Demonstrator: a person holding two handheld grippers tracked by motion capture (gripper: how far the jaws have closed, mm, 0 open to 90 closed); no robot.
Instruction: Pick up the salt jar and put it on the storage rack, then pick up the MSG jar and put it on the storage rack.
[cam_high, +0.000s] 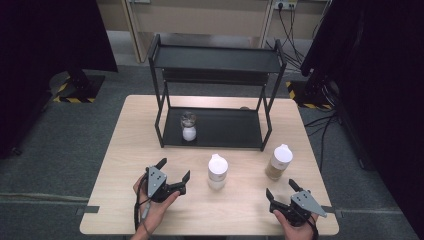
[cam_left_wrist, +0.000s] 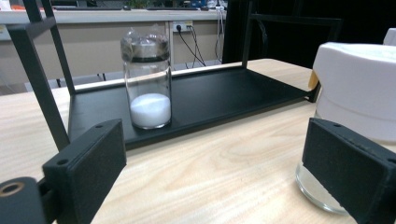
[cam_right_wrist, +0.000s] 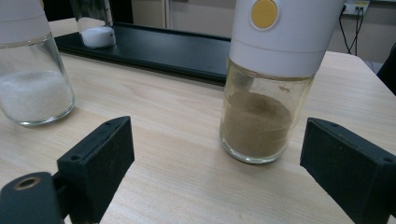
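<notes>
On the wooden bench (cam_high: 125, 200) stand two glass jars with white caps, and behind them a black two-level shelf rack (cam_high: 216, 60) rests on the far half of the bench. The left gripper (cam_high: 175, 170) is held by the person's left hand (cam_high: 152, 202) near the front left part of the bench, and its fingers (cam_left_wrist: 88, 163) are wide apart with nothing between them. Just to the right of this gripper stands the jar with white powder (cam_high: 217, 171); in the left gripper view this jar is very close to the right finger, partly behind it, but I cannot tell if they touch. The right gripper (cam_high: 282, 189) is held near the front right edge of the bench, and its fingers (cam_right_wrist: 100, 158) are also wide apart and hold nothing. The jar with brown powder (cam_high: 278, 161) stands upright just beyond this gripper; in the right gripper view it is ahead of the fingers, a little toward the right one, and apart from both. This jar has a yellow round button on its white cap. On the lower shelf of the rack, toward its left side, stands a small clear bottle (cam_high: 188, 125) with a dark lid and some white powder at the bottom.
</notes>
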